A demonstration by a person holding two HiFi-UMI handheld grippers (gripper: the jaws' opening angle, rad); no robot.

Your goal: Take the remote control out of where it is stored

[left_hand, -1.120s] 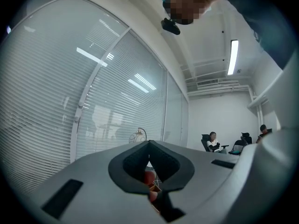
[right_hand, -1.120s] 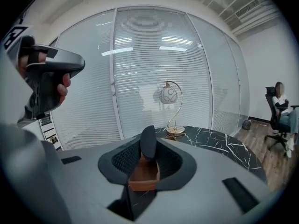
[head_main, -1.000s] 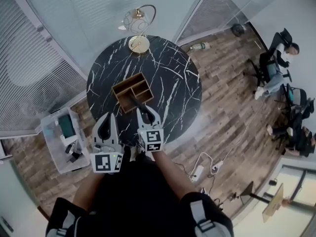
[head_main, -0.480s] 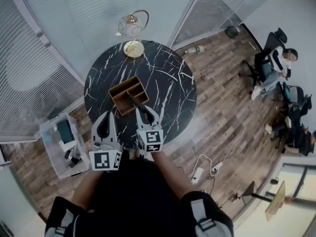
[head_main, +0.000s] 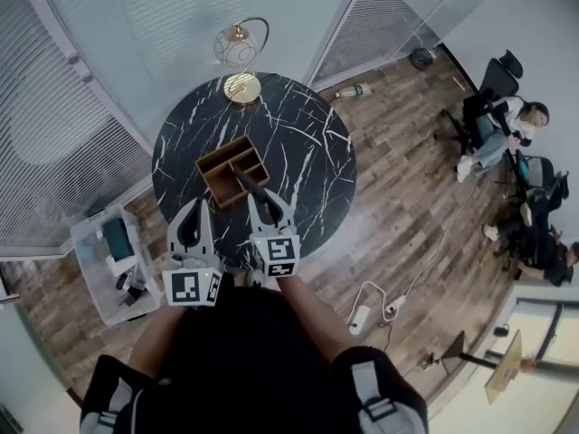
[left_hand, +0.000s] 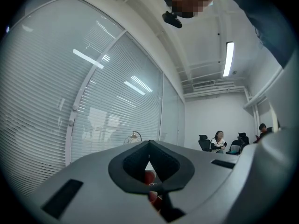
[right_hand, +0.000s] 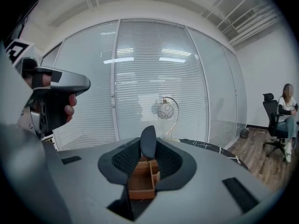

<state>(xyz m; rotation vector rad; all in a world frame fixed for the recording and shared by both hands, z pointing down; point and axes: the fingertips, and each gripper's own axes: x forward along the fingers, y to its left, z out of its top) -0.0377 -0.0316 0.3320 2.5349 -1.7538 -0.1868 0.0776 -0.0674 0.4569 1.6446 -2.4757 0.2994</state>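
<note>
Head view looks steeply down on a round black marble worktop [head_main: 308,152] with a brass lamp [head_main: 240,48] at its far edge and an open wooden box [head_main: 222,163] with compartments near the middle. The right tongs [head_main: 257,193] reach over the near side of the box, pinching a dark, slim remote control [head_main: 244,182], whose free end points out over the box's near compartment; whether it touches the wood cannot be told. Right gripper view shows the remote control [right_hand: 148,139] standing upright between the two dark pads, clamped from both sides, with the wooden box [right_hand: 142,183] seen beyond it. The left tongs [head_main: 194,208] hang beside the right, nearer the person and short of the box, with their tips pressed together in the left gripper view [left_hand: 149,144].
</note>
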